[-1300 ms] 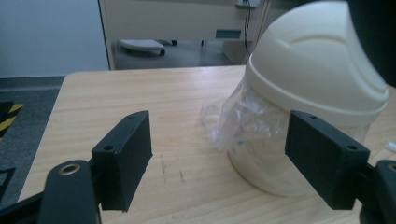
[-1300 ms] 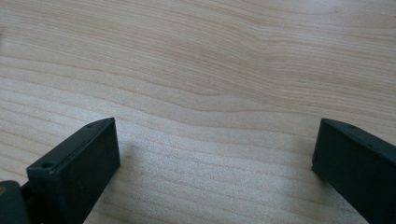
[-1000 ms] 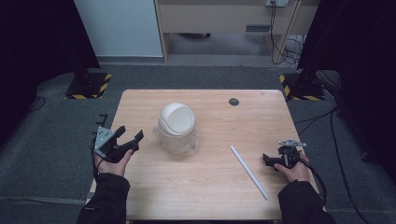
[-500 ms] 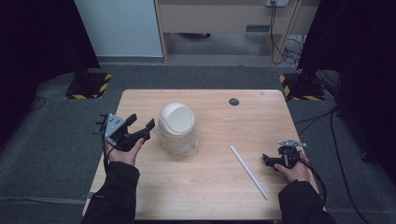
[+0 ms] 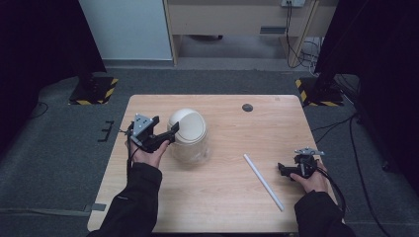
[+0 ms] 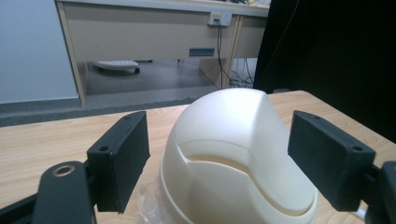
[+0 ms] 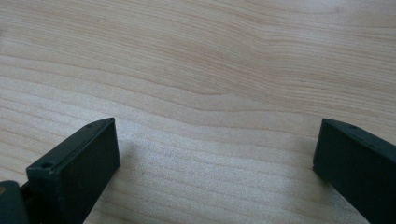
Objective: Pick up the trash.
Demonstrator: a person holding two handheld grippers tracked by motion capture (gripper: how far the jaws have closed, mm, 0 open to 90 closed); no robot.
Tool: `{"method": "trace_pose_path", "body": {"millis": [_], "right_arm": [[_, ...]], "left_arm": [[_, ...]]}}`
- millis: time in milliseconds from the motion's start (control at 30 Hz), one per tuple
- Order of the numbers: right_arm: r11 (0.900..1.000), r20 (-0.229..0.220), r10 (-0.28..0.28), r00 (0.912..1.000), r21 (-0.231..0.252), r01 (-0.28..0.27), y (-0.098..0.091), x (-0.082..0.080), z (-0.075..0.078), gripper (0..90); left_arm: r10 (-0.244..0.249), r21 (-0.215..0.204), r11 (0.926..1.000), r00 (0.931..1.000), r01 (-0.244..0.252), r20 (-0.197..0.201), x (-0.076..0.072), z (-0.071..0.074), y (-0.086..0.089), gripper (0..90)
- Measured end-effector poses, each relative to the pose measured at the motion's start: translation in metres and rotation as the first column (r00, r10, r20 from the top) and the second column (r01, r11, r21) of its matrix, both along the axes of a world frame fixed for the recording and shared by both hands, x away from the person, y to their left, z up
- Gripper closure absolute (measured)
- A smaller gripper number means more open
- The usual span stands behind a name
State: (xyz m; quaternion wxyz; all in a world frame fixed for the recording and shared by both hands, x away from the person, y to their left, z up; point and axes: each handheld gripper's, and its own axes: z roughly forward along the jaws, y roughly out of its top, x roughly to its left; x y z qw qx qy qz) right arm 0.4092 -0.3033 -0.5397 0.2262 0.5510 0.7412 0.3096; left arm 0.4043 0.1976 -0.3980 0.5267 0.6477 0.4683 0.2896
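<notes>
A clear jar with a cream domed lid (image 5: 188, 132) stands left of the table's middle. My left gripper (image 5: 166, 125) is level with the lid at its left side. In the left gripper view the lid (image 6: 233, 140) sits between the two black pads (image 6: 119, 158), with a gap on each side. Those jaws have just been opening and are open around the lid. A white tube (image 5: 263, 181) lies flat at the right. Beyond it my right gripper (image 5: 282, 169) rests low near the right edge, open over bare wood (image 7: 215, 93).
A small dark round disc (image 5: 247, 107) sits near the far edge of the wooden table (image 5: 222, 207). Black stands with yellow-striped bases (image 5: 94, 91) are on the floor at both far corners. A beige desk (image 5: 237, 19) is behind.
My left gripper has moved right and away from the person, up to the jar's lid, and its jaws stand wider. The right gripper and the tube have not moved.
</notes>
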Motion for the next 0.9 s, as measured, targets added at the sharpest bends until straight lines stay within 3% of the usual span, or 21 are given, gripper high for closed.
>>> {"method": "trace_pose_path", "body": {"millis": [300, 567, 667, 767, 900], "right_arm": [[1.0000, 0.000, 0.002, 1.0000, -0.001, -0.002, 0.000, 0.000, 0.000, 0.8], [1.0000, 0.000, 0.002, 1.0000, -0.001, -0.002, 0.000, 0.000, 0.000, 0.7], [1.0000, 0.000, 0.002, 1.0000, -0.001, -0.002, 0.000, 0.000, 0.000, 0.8], [1.0000, 0.000, 0.002, 1.0000, -0.001, -0.002, 0.000, 0.000, 0.000, 0.7], [1.0000, 0.000, 0.003, 1.0000, -0.001, -0.003, 0.000, 0.000, 0.000, 0.7]], "left_arm": [[0.003, 0.038, 0.9993, 0.9987, -0.001, -0.050, 0.010, -0.013, -0.013, 17.2], [0.006, 0.068, 0.9977, 0.9962, 0.000, -0.087, 0.008, -0.027, -0.016, 16.2], [0.008, 0.067, 0.9977, 0.9943, -0.001, -0.106, 0.008, -0.032, -0.015, 16.2], [0.006, 0.040, 0.9992, 0.9936, -0.002, -0.113, 0.008, -0.035, -0.014, 15.5], [0.004, 0.060, 0.9982, 0.9937, 0.003, -0.112, 0.008, -0.032, -0.016, 18.3]]}}
